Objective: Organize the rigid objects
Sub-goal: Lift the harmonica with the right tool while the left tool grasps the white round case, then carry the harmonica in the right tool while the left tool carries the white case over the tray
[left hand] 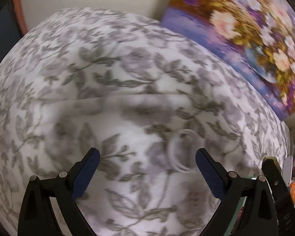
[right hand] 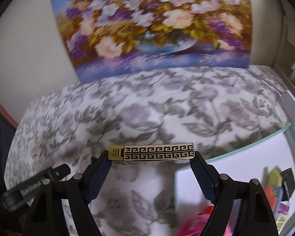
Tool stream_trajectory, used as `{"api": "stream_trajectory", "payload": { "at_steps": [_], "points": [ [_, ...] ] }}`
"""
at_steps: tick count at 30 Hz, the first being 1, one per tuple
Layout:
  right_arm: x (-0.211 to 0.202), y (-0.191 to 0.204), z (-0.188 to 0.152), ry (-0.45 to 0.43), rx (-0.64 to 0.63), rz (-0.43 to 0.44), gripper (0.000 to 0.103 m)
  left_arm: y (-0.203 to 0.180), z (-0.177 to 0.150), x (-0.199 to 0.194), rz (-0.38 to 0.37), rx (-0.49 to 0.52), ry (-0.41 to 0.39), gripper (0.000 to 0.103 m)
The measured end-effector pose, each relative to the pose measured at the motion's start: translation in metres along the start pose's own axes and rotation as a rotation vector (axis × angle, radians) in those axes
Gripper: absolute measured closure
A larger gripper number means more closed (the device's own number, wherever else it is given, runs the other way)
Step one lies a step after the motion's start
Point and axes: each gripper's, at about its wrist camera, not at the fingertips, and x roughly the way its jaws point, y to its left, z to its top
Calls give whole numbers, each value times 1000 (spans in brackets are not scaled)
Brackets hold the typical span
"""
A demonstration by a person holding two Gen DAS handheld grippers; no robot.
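Note:
My right gripper point(right hand: 151, 157) is shut on a flat gold-and-black lighter point(right hand: 151, 153) with a Greek-key pattern, held crosswise between the fingertips above the floral bedspread point(right hand: 127, 114). My left gripper point(left hand: 147, 155) is open and empty over the same bedspread point(left hand: 88, 68). A thin white ring-shaped object point(left hand: 180, 151) lies on the cloth just inside the left gripper's right finger point(left hand: 208, 169). The left gripper's body also shows at the lower left of the right wrist view point(right hand: 35, 184). The right gripper with the lighter's end shows at the right edge of the left wrist view point(left hand: 271, 161).
A flower painting point(right hand: 151, 25) leans against the wall behind the bed; it also shows in the left wrist view point(left hand: 245, 29). A white, glass-edged box point(right hand: 245, 157) with colourful items point(right hand: 273, 188) sits at the lower right. A shelf edge point(right hand: 291, 110) stands at the right.

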Motion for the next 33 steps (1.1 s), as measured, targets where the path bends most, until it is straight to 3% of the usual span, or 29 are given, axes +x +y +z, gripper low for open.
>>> {"api": "stream_trajectory", "payload": {
  "at_steps": [6,10,13,14,17,25,33],
  "points": [
    [1,-30,8,7,65,-4,19,-33,-7,14,35,89,-17,7],
    [3,-40,8,19,83,-2,19,-44,-9,24,55,128,-26,25],
    [4,-43,7,23,88,1,19,-48,-12,31,75,140,-25,30],
    [4,-44,8,24,90,1,19,-48,-13,33,76,142,-26,40],
    [5,-46,7,29,93,4,20,-48,-14,31,67,145,-35,54],
    [3,-45,2,56,75,-5,20,-42,-17,7,43,127,-39,54],
    [-22,-52,-6,71,80,-19,19,-52,-33,-44,-17,114,-72,54]
  ]
}}
